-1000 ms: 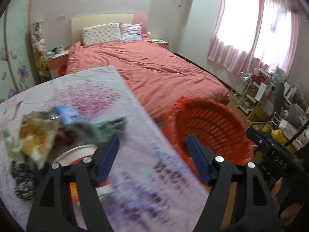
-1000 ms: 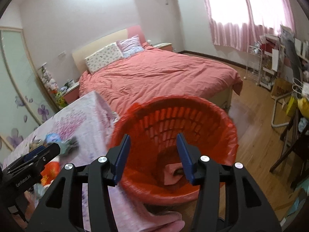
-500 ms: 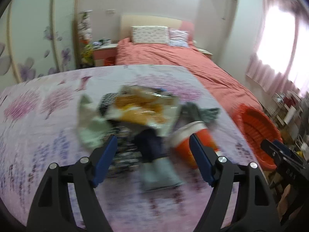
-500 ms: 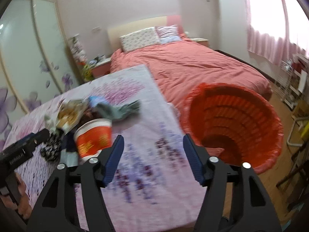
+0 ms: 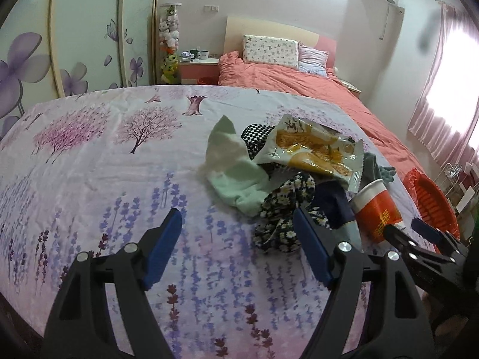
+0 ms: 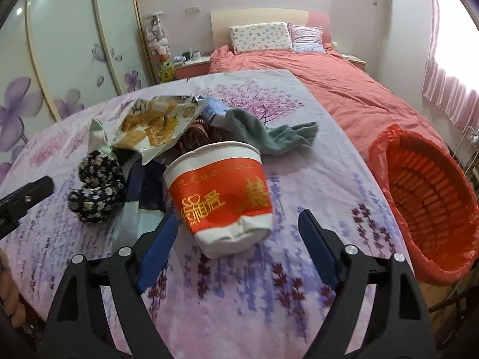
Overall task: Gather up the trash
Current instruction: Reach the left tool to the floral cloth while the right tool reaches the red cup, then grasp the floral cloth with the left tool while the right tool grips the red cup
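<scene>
Currently, setting: a table under a lavender-print cloth (image 6: 299, 179) is standing at the foot of a bed with a coral cover (image 6: 344, 89); a mixed heap is sitting mid-table.
Right gripper: the right gripper (image 6: 236, 239) is hovering low with its jaws spread wide and nothing between them, lined up just short of the paper cup (image 6: 221, 197); that width looks chosen to straddle the cup's body.
Paper cup: the red-and-white noodle cup is leaning, its base dented, its mouth tipping toward the heap; it is sitting on the cloth, nearest the right gripper.
Left gripper: the left gripper (image 5: 236, 239) is also gaping wide and empty, hanging over bare cloth just short of the heap, with a floral sock ball (image 5: 287, 203) beside its right finger.
Snack wrapper: the snack wrapper (image 5: 314, 152) is lying open on top of the heap, printed side up, an easy pinch at its edge.
Non-trash: a mint cloth (image 5: 236, 173) and a teal sock (image 6: 269, 134) are mingling with the wrappers, so picks probably need sorting.
Bin: the orange basket (image 6: 428, 203), lined with a red bag, is tilting past the table's right edge, mouth facing the table, likely for short drops.
Judgement: the cup seems the next pick; its crushed base may buckle under a hard squeeze.
</scene>
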### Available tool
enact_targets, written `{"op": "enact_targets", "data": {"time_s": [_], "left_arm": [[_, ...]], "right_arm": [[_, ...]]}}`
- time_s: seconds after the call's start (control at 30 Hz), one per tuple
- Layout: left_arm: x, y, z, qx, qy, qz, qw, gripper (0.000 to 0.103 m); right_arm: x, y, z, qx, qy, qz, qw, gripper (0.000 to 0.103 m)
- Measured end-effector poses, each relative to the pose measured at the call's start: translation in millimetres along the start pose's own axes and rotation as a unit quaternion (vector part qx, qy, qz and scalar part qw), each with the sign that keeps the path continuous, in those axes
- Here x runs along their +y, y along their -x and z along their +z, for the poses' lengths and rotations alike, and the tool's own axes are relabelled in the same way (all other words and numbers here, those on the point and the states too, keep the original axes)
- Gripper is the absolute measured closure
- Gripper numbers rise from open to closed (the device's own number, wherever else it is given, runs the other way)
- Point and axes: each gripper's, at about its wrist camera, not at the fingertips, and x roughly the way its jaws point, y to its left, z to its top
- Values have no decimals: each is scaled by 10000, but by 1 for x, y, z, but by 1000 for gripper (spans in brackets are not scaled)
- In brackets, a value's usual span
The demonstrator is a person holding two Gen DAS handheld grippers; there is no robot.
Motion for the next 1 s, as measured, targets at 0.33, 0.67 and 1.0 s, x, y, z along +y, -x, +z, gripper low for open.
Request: {"op": "enact_targets", "data": {"time_s": [0.33,0.67,1.0], "left_arm": [[-8,-9,-10,150,-23,-190,9997,27],[-29,-12,-14,191,-71,-428,9989,27],[-41,-7,-20,178,-125,-459,9987,28]], "right_arm": [[7,-25,15,276,-6,-45,9996,21],[-1,-15,8,239,-117,31,9996,27],[-13,5,5,49,-255,59,9996,27]]}}
